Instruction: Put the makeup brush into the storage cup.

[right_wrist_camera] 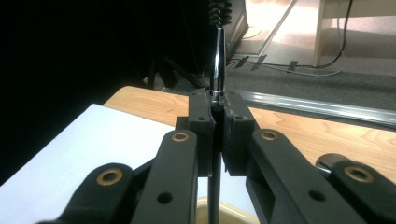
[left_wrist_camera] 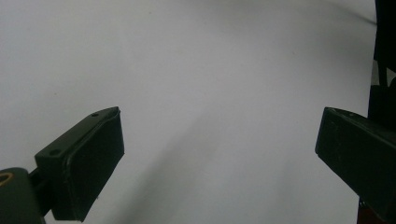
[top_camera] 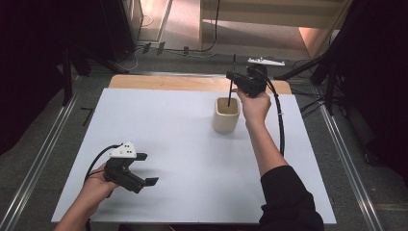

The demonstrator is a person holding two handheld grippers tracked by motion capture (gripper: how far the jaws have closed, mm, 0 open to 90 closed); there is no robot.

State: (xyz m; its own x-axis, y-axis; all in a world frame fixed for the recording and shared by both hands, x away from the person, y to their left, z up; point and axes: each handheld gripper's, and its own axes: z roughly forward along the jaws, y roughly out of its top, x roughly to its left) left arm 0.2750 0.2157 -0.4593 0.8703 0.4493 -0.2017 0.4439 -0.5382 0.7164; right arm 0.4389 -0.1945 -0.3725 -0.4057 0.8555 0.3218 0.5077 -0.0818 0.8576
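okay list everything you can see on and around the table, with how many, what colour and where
Cup: one, cream, far right part of the table.
Thin stick: one, black with a metal section and a bristled top, upright, lower end in the cup.
Table: one, white sheet over wood, centre.
Cables: several, dark, on the floor beyond the table.
Left hand-held gripper: one, black, near left, jaws open over bare sheet.
Right hand-held gripper: one, black, above the cup, shut on the stick.
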